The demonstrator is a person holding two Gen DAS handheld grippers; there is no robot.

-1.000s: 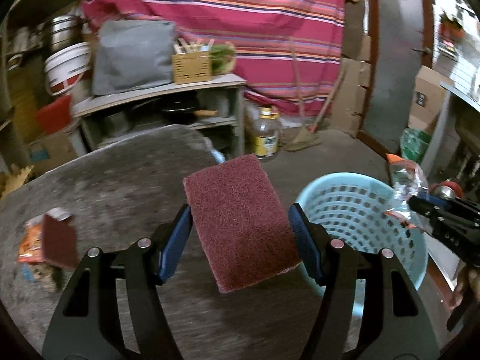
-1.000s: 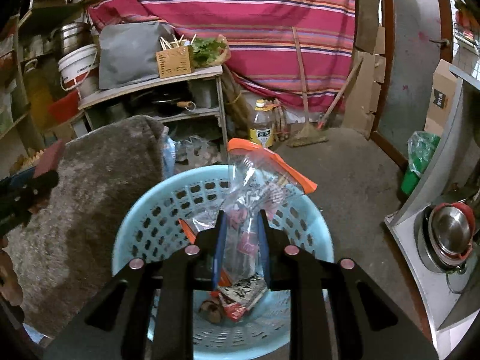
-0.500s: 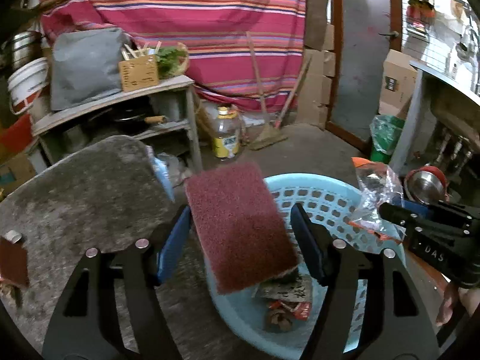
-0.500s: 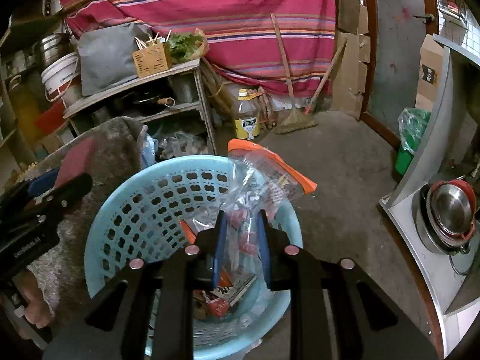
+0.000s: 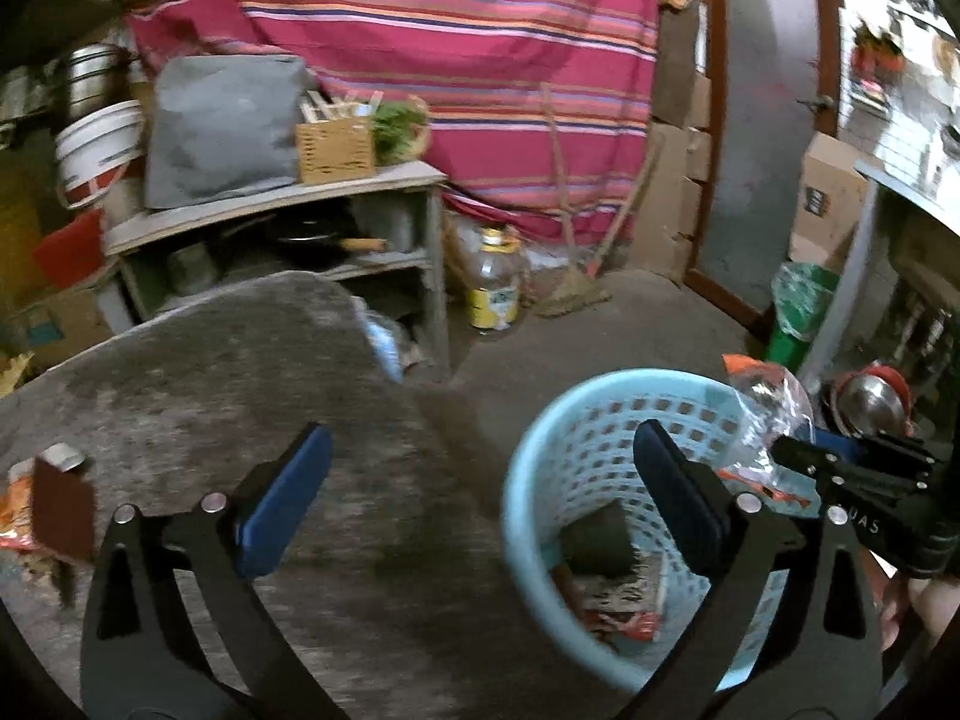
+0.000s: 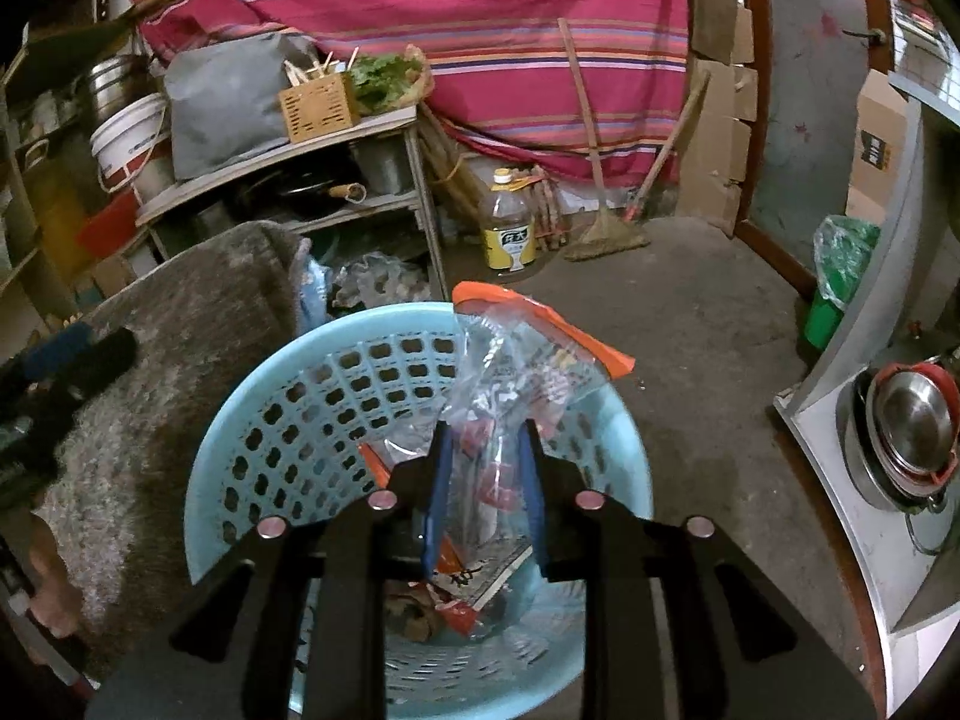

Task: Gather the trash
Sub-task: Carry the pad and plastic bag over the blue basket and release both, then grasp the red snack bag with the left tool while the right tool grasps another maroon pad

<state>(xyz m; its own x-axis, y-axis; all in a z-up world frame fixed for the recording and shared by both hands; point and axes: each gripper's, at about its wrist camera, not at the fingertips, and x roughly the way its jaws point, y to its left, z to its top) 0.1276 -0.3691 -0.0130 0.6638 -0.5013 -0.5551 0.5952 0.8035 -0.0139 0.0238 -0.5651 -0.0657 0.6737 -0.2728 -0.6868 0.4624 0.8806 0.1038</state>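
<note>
Blue basket [image 6: 228,468]: pale plastic with holes, on the floor beside the grey tabletop [image 5: 228,372]; wrappers and scraps at the bottom.
Scouring pad [image 5: 597,540]: dark, blurred, lying inside the basket among the wrappers.
Left gripper [image 5: 480,498]: jaws opening, spread wide, nothing between them; over the tabletop edge and the basket rim.
Right gripper [image 6: 483,480]: over the basket, jaws easing apart but pads touching a clear plastic bag [image 6: 522,360] with an orange strip, standing up from between them.
Tabletop: second dark red pad [image 5: 60,516] and an orange wrapper [image 5: 12,516] at its left edge.
Background: striped red cloth [image 6: 420,12], shelf, broom, oil bottle [image 6: 510,222].
</note>
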